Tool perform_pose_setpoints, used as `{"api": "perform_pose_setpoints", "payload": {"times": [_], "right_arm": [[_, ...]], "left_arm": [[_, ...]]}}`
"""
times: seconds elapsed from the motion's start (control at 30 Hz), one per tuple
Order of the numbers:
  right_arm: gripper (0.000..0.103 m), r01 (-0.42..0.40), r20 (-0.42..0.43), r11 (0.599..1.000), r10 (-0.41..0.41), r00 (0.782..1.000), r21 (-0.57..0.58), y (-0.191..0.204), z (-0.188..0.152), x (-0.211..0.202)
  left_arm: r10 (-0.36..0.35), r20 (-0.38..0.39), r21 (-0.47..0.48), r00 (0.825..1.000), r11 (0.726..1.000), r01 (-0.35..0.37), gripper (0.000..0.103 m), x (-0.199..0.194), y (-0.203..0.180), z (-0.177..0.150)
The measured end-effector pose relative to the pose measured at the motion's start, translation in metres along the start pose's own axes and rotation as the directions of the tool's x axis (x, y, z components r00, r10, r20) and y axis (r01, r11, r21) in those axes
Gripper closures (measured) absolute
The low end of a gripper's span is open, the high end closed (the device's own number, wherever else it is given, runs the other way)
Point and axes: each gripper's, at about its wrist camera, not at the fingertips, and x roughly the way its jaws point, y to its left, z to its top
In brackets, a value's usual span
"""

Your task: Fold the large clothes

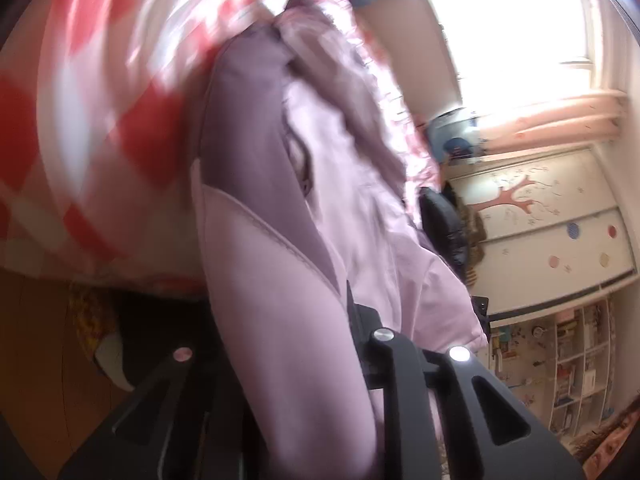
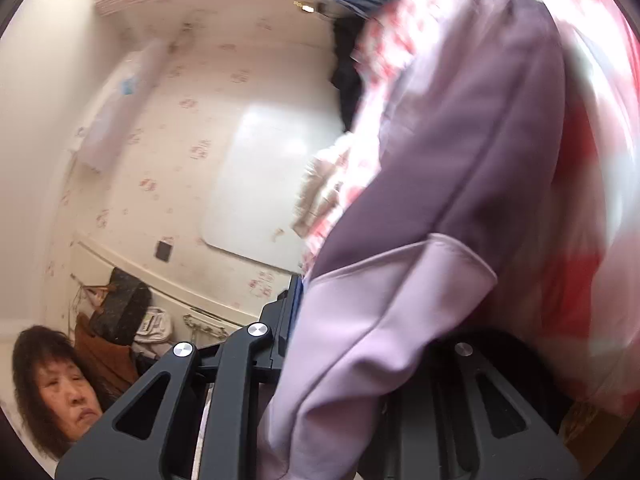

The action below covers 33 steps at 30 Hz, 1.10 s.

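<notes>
A lilac garment [image 1: 256, 168] with darker purple panels hangs up out of my left gripper [image 1: 280, 312], which is shut on a fold of it; the cloth covers most of the fingers. In the right wrist view the same garment [image 2: 460, 160] runs between the black fingers of my right gripper [image 2: 372, 320], which is also shut on it. The garment stretches away from both grippers over a red-and-white checked bedcover [image 1: 100, 120], blurred behind it [image 2: 580, 200].
A bright window [image 1: 508, 40], a wardrobe with a tree decal [image 1: 540, 216] and a bookshelf [image 1: 572, 360] stand to the right. Wooden floor [image 1: 36, 360] lies below the bed. A person's head [image 2: 60, 380] and hanging bags [image 2: 120, 308] are by the papered wall [image 2: 180, 140].
</notes>
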Motion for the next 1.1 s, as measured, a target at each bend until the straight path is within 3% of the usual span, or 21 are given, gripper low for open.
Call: {"api": "perform_pose_setpoints", "payload": {"times": [0.13,0.3,0.37,0.43,0.5,0.57,0.63,0.8,0.83,0.87,0.9,0.93,0.97,1.0,1.1], "right_arm": [[0.083,0.016,-0.052,0.999,-0.018,0.999,-0.043,0.023,0.001,-0.014],[0.078,0.079,-0.17,0.996,-0.07,0.983,0.046,-0.011,-0.018,-0.039],[0.064,0.067,-0.195,0.992,-0.045,0.98,0.105,-0.028,-0.026,-0.051],[0.033,0.063,-0.226,0.989,-0.031,0.974,0.135,-0.043,-0.037,-0.059],[0.023,0.042,-0.262,0.988,-0.002,0.965,0.15,-0.054,-0.043,-0.061],[0.017,0.034,-0.292,0.984,0.019,0.956,0.176,-0.066,-0.045,-0.055],[0.014,0.042,-0.297,0.981,0.017,0.955,0.19,-0.07,-0.045,-0.049],[0.014,0.062,-0.279,0.98,-0.007,0.96,0.188,-0.08,-0.048,-0.044],[0.023,0.073,-0.27,0.983,-0.025,0.962,0.17,-0.074,-0.052,-0.039],[0.047,0.083,-0.262,0.985,-0.042,0.964,0.15,-0.073,-0.054,-0.041],[0.056,0.099,-0.249,0.986,-0.063,0.966,0.133,-0.072,-0.056,-0.042],[0.067,0.101,-0.242,0.987,-0.069,0.968,0.123,-0.069,-0.058,-0.043],[0.072,0.109,-0.235,0.988,-0.081,0.969,0.11,-0.067,-0.06,-0.045],[0.075,0.116,-0.228,0.988,-0.09,0.97,0.106,-0.067,-0.062,-0.046],[0.08,0.115,-0.209,0.99,-0.095,0.973,0.085,-0.057,-0.068,-0.041]], "left_arm": [[-0.021,-0.02,0.081,1.0,0.996,0.023,0.086,-0.014,-0.03,-0.009],[-0.003,-0.123,0.062,0.992,0.998,0.011,0.083,-0.012,0.001,-0.003],[-0.019,-0.157,0.017,0.987,1.0,0.022,0.072,-0.009,0.021,-0.004],[-0.046,-0.171,-0.026,0.984,0.999,0.042,0.039,-0.011,0.044,-0.009],[-0.074,-0.152,-0.046,0.986,0.997,0.068,0.022,-0.008,0.07,-0.017],[-0.123,-0.145,-0.059,0.982,0.991,0.116,0.018,-0.008,0.085,-0.02],[-0.127,-0.157,-0.058,0.979,0.991,0.119,0.011,-0.002,0.098,-0.016],[-0.15,-0.232,-0.07,0.961,0.988,0.137,0.011,0.03,0.091,-0.007],[-0.158,-0.234,-0.076,0.959,0.987,0.144,0.011,0.034,0.089,-0.008],[-0.151,-0.231,-0.078,0.961,0.988,0.137,0.011,0.036,0.089,-0.008],[-0.124,-0.223,-0.077,0.967,0.991,0.11,0.012,0.035,0.091,-0.009],[-0.1,-0.214,-0.079,0.972,0.993,0.084,0.018,0.033,0.09,-0.009],[-0.089,-0.217,-0.082,0.972,0.994,0.073,0.024,0.033,0.088,-0.01],[-0.086,-0.221,-0.085,0.971,0.994,0.069,0.036,0.033,0.087,-0.011],[-0.07,-0.196,-0.068,0.978,0.996,0.058,0.058,0.027,0.082,-0.017]]}}
